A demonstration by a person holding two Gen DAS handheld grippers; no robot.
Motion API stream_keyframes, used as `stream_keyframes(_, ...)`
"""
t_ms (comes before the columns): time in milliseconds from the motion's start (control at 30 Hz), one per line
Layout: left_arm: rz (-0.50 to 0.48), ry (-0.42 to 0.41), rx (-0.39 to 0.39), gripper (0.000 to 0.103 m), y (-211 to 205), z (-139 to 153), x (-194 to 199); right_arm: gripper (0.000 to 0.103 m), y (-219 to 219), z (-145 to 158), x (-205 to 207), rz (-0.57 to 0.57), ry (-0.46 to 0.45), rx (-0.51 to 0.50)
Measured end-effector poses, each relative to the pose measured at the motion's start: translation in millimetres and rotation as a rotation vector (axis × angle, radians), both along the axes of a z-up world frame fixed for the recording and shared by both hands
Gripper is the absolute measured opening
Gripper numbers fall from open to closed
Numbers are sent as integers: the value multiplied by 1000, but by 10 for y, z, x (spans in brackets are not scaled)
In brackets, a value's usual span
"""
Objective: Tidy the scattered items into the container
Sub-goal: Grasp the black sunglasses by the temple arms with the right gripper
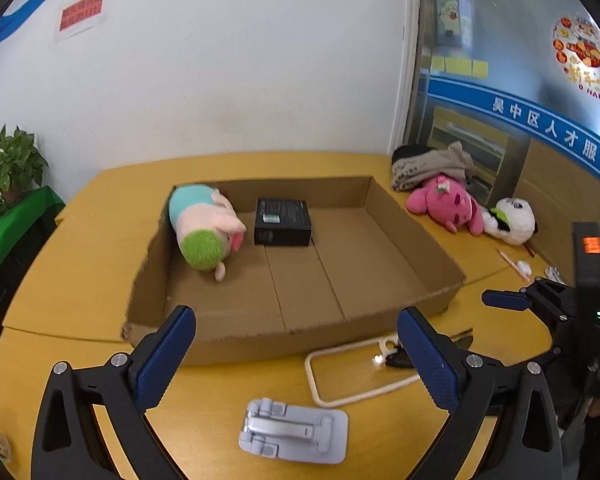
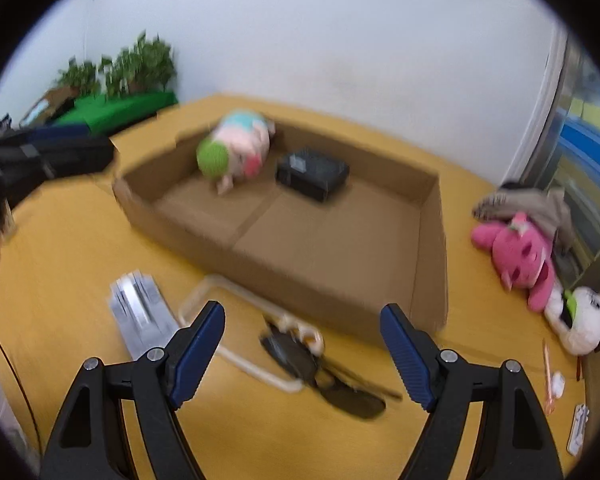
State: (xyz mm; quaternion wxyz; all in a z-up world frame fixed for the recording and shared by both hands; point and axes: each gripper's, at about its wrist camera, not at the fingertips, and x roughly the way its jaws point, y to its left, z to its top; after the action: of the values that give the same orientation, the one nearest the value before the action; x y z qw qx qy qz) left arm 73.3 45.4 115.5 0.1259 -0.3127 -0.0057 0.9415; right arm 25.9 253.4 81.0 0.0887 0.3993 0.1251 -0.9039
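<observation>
A shallow cardboard box sits on the yellow table. Inside it lie a pink plush pig with a green end and a black box. In front of the cardboard box lie a grey folding phone stand, a cream cord loop and dark glasses. My left gripper is open and empty above the stand. My right gripper is open and empty above the glasses; it also shows in the left wrist view.
A pink plush, a white panda plush and a grey cloth bundle lie at the table's right. A pen and small items lie near them. Potted plants stand at the left.
</observation>
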Motion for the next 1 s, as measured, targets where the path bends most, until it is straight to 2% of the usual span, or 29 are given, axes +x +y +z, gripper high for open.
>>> stream_keyframes(133, -38, -83, 5, 102, 68, -316, 21, 80, 362, -459, -52, 6, -142, 2)
stream_keyframes(233, -64, -130, 0, 102, 172, -482, 36, 80, 468, -616, -103, 80, -190, 19)
stream_keyframes(400, -117, -175, -16, 102, 346, -617, 25, 80, 467, -578, -295, 194, -160, 93)
stream_keyframes(500, -131, -195, -10, 102, 404, -644, 26, 80, 487, -651, -437, 284, -209, 92)
stream_keyframes(600, -140, -198, -9, 102, 442, -636, 27, 80, 467, -718, -467, 344, -211, 155)
stream_keyframes(767, -149, -203, -21, 102, 469, -648, 24, 80, 461, -559, -409, 468, -188, 169)
stream_keyframes(867, -153, -216, 0, 102, 480, -669, -2, 80, 393, -571, -386, 578, -257, 180)
stream_keyframes(933, -160, -221, 5, 102, 510, -687, -10, 80, 302, -711, -356, 649, -305, 232)
stream_keyframes(1000, -158, -230, 5, 102, 544, -708, -14, 78, 229, -833, -331, 679, -314, 280)
